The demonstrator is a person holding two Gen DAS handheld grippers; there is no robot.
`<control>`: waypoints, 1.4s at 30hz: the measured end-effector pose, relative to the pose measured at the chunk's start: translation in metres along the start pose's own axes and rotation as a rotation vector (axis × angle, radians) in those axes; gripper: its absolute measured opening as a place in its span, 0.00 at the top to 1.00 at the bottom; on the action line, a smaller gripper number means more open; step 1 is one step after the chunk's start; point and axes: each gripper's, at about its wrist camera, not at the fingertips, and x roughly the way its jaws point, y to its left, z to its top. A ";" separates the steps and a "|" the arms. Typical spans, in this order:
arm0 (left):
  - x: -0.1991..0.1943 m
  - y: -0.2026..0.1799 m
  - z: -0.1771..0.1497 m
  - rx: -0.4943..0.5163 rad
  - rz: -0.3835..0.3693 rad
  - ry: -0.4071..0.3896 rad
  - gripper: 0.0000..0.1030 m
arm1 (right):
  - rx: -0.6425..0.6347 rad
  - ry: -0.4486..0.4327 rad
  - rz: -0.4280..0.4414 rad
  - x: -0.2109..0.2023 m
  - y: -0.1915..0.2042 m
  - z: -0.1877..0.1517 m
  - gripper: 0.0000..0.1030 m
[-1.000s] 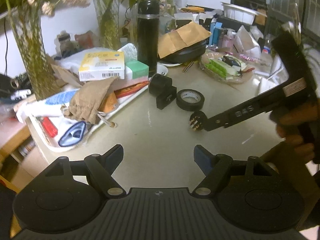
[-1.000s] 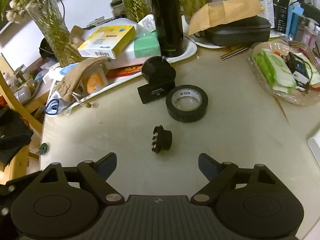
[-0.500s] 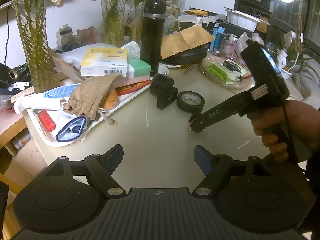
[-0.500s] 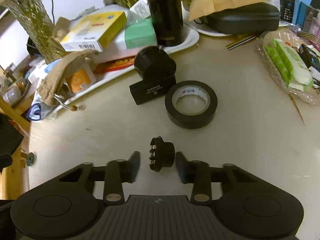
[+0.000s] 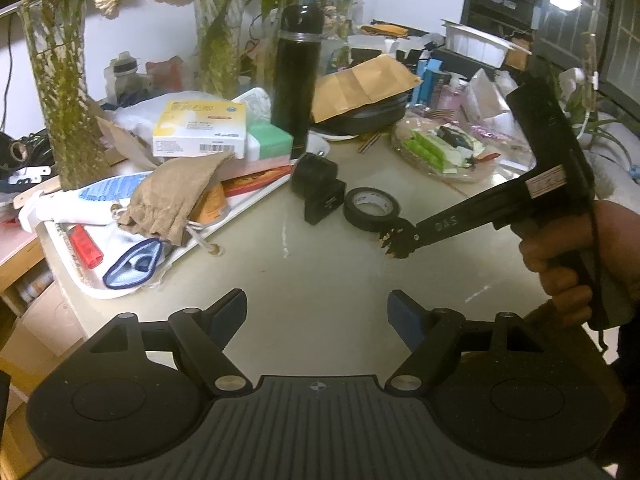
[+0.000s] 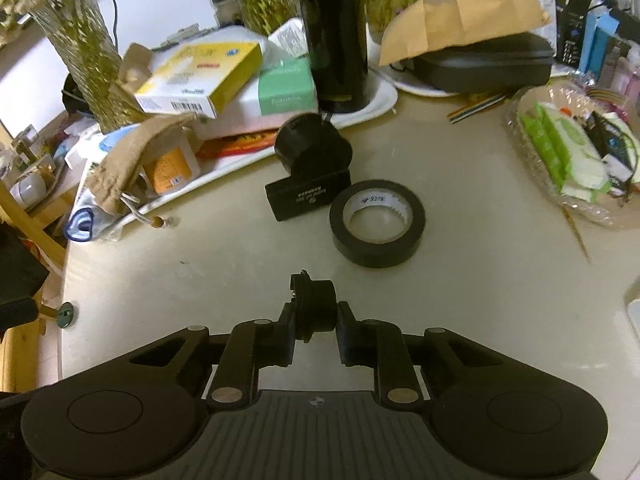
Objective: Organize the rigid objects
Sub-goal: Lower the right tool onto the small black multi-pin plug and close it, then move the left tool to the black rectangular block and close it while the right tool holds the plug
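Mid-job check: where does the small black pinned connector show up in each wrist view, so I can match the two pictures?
Left wrist view: the small black pinned connector is right of centre, at the tip of the right gripper, just below the black tape roll.
Right wrist view: lower centre, the connector is clamped between the right gripper fingers.
Shared landmark: the tape roll.

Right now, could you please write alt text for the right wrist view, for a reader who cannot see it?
The right gripper is shut on a small black pinned plug just above a beige table. Beyond it lie a black tape roll and a black adapter block, with a cluttered white tray behind.
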 end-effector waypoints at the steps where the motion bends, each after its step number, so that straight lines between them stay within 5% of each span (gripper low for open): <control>1: -0.001 -0.001 0.000 0.003 -0.004 -0.006 0.25 | 0.000 -0.006 0.001 -0.004 -0.001 -0.001 0.78; 10: 0.000 -0.006 0.008 0.018 0.045 -0.036 0.25 | 0.007 -0.063 0.007 -0.047 -0.015 -0.018 0.78; 25: 0.023 -0.002 0.042 0.026 -0.022 -0.060 0.25 | 0.061 -0.141 0.013 -0.104 -0.046 -0.046 0.78; 42: 0.081 -0.006 0.057 0.182 0.022 -0.059 0.25 | 0.114 -0.165 -0.003 -0.122 -0.072 -0.076 0.78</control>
